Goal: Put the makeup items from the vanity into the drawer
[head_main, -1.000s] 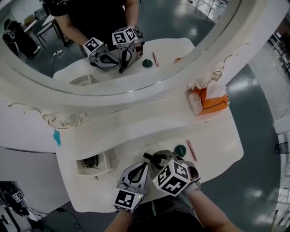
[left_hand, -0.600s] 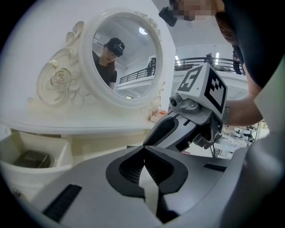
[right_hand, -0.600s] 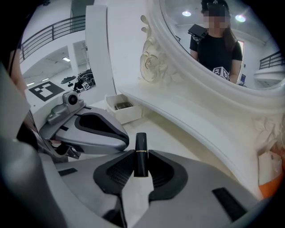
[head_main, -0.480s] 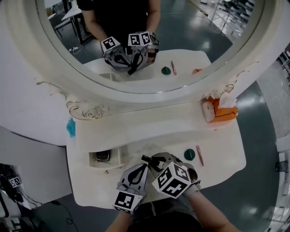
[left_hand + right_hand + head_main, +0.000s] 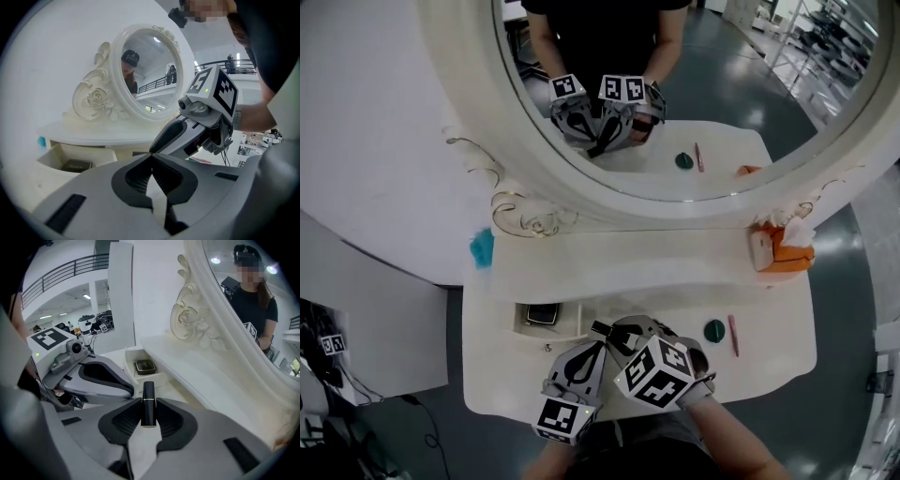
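Observation:
My right gripper (image 5: 148, 403) is shut on a black lipstick tube (image 5: 148, 392), which stands upright between the pads. In the head view this gripper (image 5: 609, 332) hovers over the front of the white vanity (image 5: 666, 281), just right of the open drawer (image 5: 572, 323). A dark compact (image 5: 541, 315) lies in the drawer. My left gripper (image 5: 151, 157) is shut with nothing in it and sits close beside the right one (image 5: 596, 347). A green round item (image 5: 714, 330) and a pink pencil (image 5: 732, 335) lie on the vanity top to the right.
A large oval mirror (image 5: 675, 112) in an ornate white frame stands behind the shelf. An orange tissue box (image 5: 783, 251) sits at the right end of the shelf. A small blue thing (image 5: 481, 248) is at the left end.
Both grippers have moved left along the vanity front, away from the green item and toward the open drawer. The lipstick has stayed in the right gripper. The head view has shifted too.

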